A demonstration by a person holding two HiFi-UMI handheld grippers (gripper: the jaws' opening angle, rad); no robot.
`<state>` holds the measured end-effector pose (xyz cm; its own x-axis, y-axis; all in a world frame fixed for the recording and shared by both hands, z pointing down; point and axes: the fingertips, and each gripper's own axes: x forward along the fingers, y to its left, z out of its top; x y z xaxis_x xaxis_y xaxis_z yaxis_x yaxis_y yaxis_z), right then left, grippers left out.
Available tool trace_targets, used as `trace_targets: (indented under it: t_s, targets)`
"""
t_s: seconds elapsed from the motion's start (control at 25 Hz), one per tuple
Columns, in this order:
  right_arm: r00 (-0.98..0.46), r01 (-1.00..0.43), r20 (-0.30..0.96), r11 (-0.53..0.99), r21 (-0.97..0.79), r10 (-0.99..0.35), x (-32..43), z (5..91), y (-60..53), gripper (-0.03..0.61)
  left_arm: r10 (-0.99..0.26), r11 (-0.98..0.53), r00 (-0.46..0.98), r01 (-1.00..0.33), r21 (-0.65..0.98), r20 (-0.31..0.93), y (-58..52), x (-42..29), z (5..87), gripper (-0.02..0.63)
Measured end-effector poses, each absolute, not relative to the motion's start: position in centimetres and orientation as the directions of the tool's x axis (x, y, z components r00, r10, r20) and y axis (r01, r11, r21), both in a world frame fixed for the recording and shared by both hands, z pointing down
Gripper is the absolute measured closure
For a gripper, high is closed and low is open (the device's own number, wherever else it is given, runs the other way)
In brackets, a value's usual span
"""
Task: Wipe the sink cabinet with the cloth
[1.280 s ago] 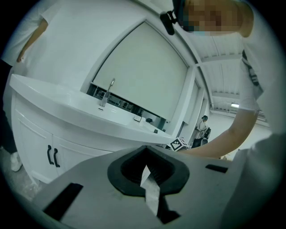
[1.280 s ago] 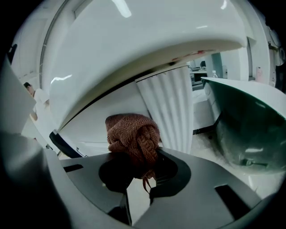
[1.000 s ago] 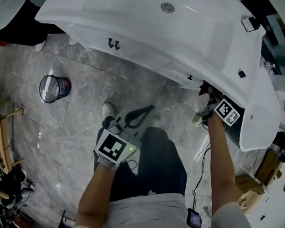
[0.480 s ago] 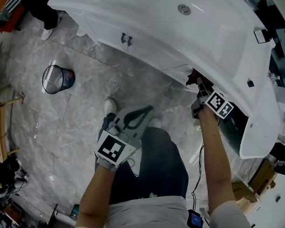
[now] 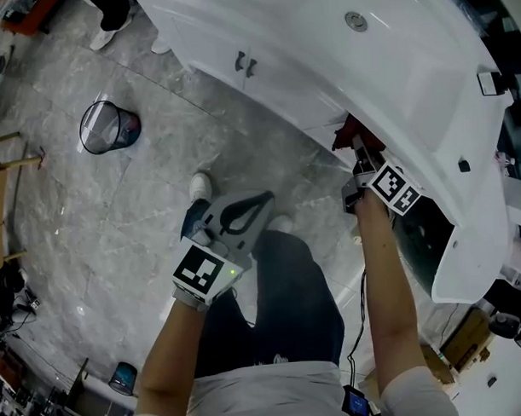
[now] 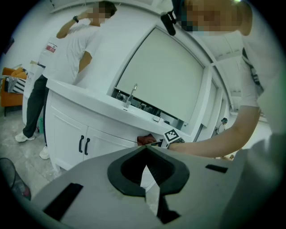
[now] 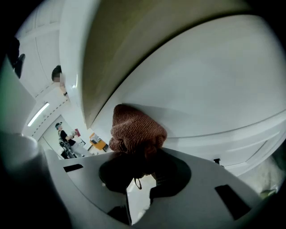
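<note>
Right gripper slid along the cabinet front
right gripper (image 5: 356,155) has moved off the right end of the sink cabinet (image 5: 282,87) front, along it toward the door handles (image 5: 245,64); cloth (image 5: 348,133) in its jaws, barely seen before, now shows as a red-brown wad against the panel just under the counter edge; head view has panned, cabinet now sits further right in frame

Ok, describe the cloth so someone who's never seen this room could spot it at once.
Find the white sink cabinet, then follow its front rightward from the black door handles, just under the countertop lip. There the right gripper pinches a bunched reddish-brown knitted cloth in its jaws, against the panel. It is the only coloured, textured thing on that smooth white front.
</note>
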<state>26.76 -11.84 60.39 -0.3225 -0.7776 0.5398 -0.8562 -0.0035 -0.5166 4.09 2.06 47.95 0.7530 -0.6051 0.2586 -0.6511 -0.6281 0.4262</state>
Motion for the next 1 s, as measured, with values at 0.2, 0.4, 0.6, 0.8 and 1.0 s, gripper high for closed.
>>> trace_targets:
  t_s: [0.2, 0.4, 0.6, 0.8, 1.0]
  targets:
    - [-0.353, -0.835, 0.544, -0.007, -0.551, -0.761, 26.7, 60.6, -9.3, 0.491, -0.643, -0.584, 0.709, -0.699, 0.412, 0.291, 3.1, 3.9, 48.4, 0.604]
    - [-0.340, -0.844, 0.599, -0.046, -0.535, -0.725, 27.5, 62.5, -5.6, 0.491, -0.643, -0.566, 0.696, -0.713, 0.414, 0.319, 4.9, 3.9, 49.2, 0.604]
    - [-0.292, -0.860, 0.627, -0.088, -0.502, -0.723, 27.7, 63.0, -4.5, 0.491, -0.626, -0.577, 0.715, -0.693, 0.433, 0.310, 5.5, 2.9, 49.8, 0.604]
    - [-0.233, -0.878, 0.641, -0.126, -0.462, -0.731, 27.3, 62.7, -5.2, 0.491, -0.607, -0.602, 0.743, -0.662, 0.446, 0.283, 5.5, 1.6, 49.9, 0.604]
    - [-0.198, -0.872, 0.641, -0.166, -0.460, -0.741, 28.0, 63.5, -6.8, 0.491, -0.588, -0.609, 0.755, -0.650, 0.454, 0.290, 5.0, 1.9, 51.1, 0.604]
